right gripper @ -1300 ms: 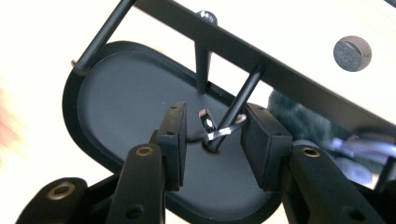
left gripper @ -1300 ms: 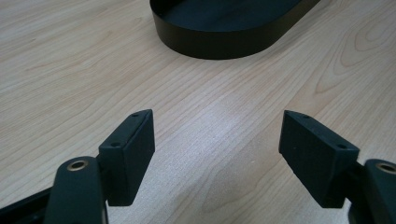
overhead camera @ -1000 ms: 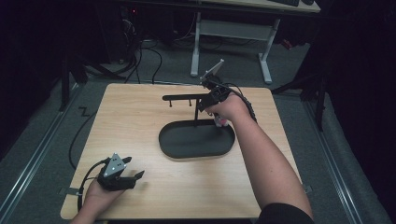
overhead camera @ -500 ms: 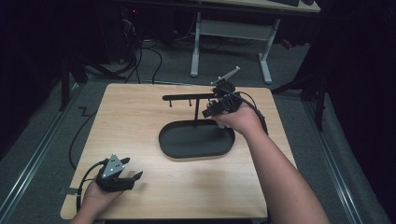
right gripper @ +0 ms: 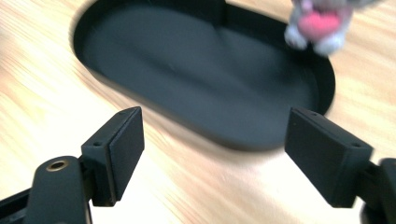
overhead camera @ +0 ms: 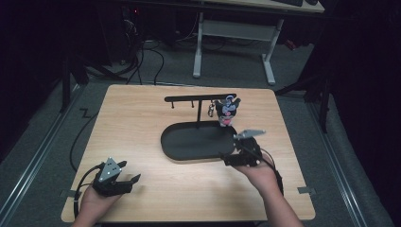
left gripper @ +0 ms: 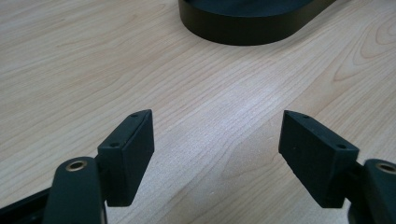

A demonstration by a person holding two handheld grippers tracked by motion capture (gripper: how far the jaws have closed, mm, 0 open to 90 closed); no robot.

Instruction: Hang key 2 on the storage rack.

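Plush keychain toy [overhead camera: 227, 111] hanging from the right end of the black rack bar [overhead camera: 198, 98], above the far right rim of the oval black tray [overhead camera: 175, 150] on the table [overhead camera: 137, 118]. Right hand-held gripper [overhead camera: 231, 160], jaws spread and empty, at the tray's near right edge. Left hand-held gripper [overhead camera: 128, 182], jaws likewise apart, near the front left corner.

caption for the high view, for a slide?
Plush keychain hangs on the black stand above its tray; both grippers open, empty.
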